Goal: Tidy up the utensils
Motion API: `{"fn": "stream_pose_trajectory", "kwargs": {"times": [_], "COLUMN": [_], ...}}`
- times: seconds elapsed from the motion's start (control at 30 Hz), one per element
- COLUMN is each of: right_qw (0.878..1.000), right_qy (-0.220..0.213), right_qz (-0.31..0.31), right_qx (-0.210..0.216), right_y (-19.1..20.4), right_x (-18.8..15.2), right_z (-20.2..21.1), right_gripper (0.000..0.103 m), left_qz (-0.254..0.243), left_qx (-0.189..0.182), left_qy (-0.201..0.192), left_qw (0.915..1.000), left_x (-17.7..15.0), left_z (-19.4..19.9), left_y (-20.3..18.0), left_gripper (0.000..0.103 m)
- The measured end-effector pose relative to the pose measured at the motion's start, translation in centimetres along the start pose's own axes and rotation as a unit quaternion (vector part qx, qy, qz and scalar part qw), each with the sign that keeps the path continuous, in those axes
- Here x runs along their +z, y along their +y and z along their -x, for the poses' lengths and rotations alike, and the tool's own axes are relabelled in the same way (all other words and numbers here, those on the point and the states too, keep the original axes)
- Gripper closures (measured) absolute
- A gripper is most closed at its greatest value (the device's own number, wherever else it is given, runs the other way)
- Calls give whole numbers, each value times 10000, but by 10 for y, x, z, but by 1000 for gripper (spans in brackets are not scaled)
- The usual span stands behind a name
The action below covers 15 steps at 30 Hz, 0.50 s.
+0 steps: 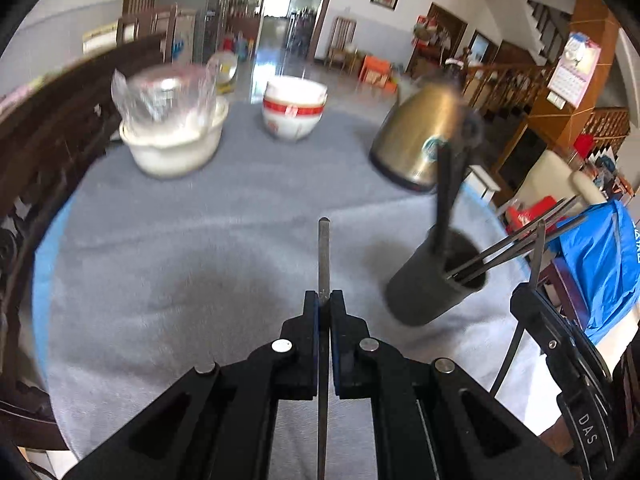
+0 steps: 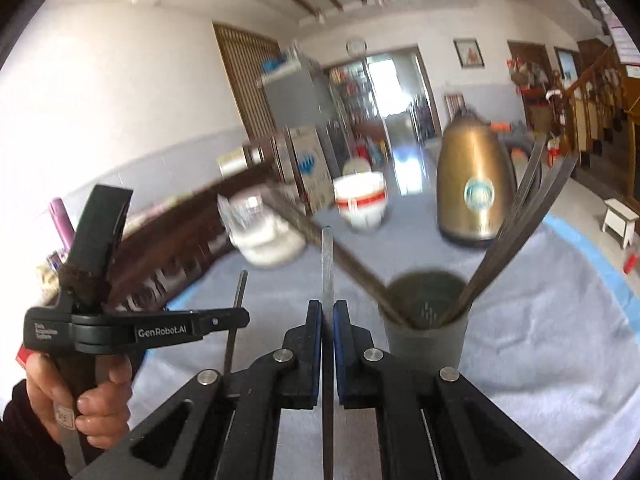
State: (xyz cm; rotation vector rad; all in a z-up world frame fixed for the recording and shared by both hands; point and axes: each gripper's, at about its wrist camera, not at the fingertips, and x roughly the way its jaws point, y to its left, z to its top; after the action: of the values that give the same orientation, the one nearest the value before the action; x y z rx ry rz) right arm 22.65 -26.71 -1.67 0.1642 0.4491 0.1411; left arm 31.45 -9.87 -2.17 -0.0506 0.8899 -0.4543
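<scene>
1. Chopsticks, thin, straight, grey metal: light, stiff, slick; pinch near mid-length, since an end grip lets them swing.
2. Left gripper is clamped on one slim grey metal chopstick, held short of the dark cylindrical utensil holder.
3. Right gripper is clamped on a second flat grey metal stick, also short of the holder.
4. More grey sticks lean in the holder, fanned against its rim.
5. Holder stands on the grey tablecloth, with the brass-coloured kettle beyond it.
</scene>
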Motion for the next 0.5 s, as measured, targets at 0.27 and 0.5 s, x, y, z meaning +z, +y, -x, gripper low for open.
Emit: {"fn": "stream_pose_trajectory", "kwargs": {"times": [0.27,0.5], "right_qw": [9978,9934], "right_qy": [-663,-1144], "right_qz": [1,-2], "right_qx": [-1,-118], "right_y": [5,-6], "right_x": [30,51], "right_z": [28,33], "right_gripper": [97,97], "left_qz": [-204,-390], "left_qx": [-49,-42], "left_qy": [-391,-614], "left_qw": [9990,9973], "left_x": [12,28], "left_z": [37,47], "left_y": [-28,-50], "left_gripper": [98,98]}}
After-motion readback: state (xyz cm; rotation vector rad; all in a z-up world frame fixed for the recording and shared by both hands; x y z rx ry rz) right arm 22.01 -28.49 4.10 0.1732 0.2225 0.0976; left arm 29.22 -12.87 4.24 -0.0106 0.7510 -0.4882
